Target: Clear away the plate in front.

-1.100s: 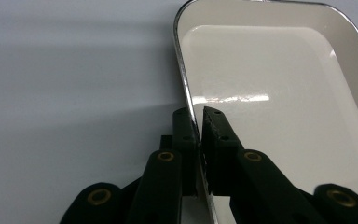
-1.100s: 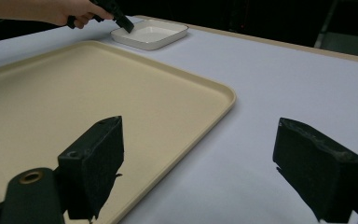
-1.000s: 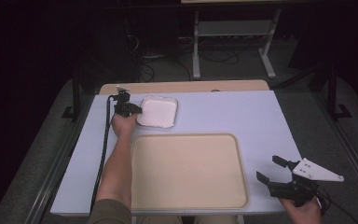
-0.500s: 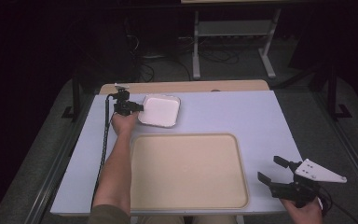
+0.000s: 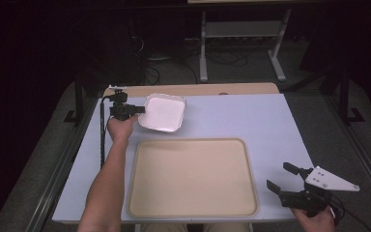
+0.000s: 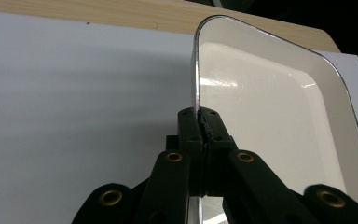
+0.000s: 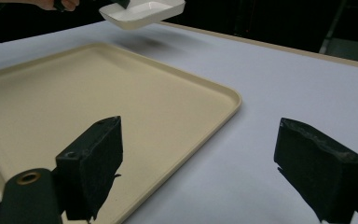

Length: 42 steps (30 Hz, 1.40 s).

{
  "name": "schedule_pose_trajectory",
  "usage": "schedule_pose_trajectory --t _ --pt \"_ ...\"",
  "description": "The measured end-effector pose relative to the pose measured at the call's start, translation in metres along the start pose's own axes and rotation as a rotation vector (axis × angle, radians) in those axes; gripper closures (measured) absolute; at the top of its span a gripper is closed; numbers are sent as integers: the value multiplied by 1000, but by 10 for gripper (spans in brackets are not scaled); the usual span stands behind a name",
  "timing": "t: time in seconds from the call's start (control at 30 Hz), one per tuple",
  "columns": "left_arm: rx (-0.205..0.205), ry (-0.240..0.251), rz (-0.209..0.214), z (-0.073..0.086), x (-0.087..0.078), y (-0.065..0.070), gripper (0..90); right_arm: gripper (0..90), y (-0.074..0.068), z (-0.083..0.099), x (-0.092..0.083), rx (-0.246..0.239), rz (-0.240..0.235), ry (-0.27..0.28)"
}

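The two black jaws of the left gripper (image 6: 200, 123) are pinched together on the thin rim of a shallow white rectangular dish with rounded corners (image 6: 279, 107), gripping it at the middle of its near-left edge, so the rim stands straight up between the jaw tips in the left gripper view. In the right gripper view the dish (image 7: 142, 13) hangs clear of the pale blue-grey table top (image 7: 279, 84) with a soft shadow under it, so it looks lifted, held near the far left of the table just beyond the far left corner of the large beige plastic tray (image 5: 192, 176). The step in hand seems to be carrying the dish; the tray lies bare beside it and is the likely place for it, which would call for swinging the dish toward the person, keeping it level, and lowering it flat before the jaws release. The left forearm (image 5: 107, 181) stretches forward along the tray's left side, with the hand wrapped around the gripper (image 5: 125, 110). The right gripper (image 5: 286, 180) rests low at the table's near right corner, its jaws spread wide and holding nothing, pointing back toward the tray.
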<state>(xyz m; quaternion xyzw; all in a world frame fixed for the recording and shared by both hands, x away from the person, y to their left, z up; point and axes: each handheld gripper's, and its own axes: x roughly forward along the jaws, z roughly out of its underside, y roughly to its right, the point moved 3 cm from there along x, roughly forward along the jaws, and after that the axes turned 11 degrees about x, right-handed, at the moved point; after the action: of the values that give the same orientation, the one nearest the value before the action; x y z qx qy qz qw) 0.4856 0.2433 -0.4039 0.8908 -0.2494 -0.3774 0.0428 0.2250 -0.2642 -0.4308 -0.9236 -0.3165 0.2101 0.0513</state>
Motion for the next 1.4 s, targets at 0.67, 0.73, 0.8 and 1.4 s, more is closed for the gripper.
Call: schedule_pose_trajectory --t 0.67,0.73,0.8,1.4 --pt "-68 101 97 37 -43 26 892 136 -2 0 2 -6 20 -13" --pt "-71 109 119 40 -46 31 892 137 -2 0 3 -5 22 -13" --pt "-78 116 139 44 -48 34 892 136 -2 0 3 -3 20 -14" --pt "-76 49 135 94 -56 58 892 136 -4 0 3 -15 27 -25"
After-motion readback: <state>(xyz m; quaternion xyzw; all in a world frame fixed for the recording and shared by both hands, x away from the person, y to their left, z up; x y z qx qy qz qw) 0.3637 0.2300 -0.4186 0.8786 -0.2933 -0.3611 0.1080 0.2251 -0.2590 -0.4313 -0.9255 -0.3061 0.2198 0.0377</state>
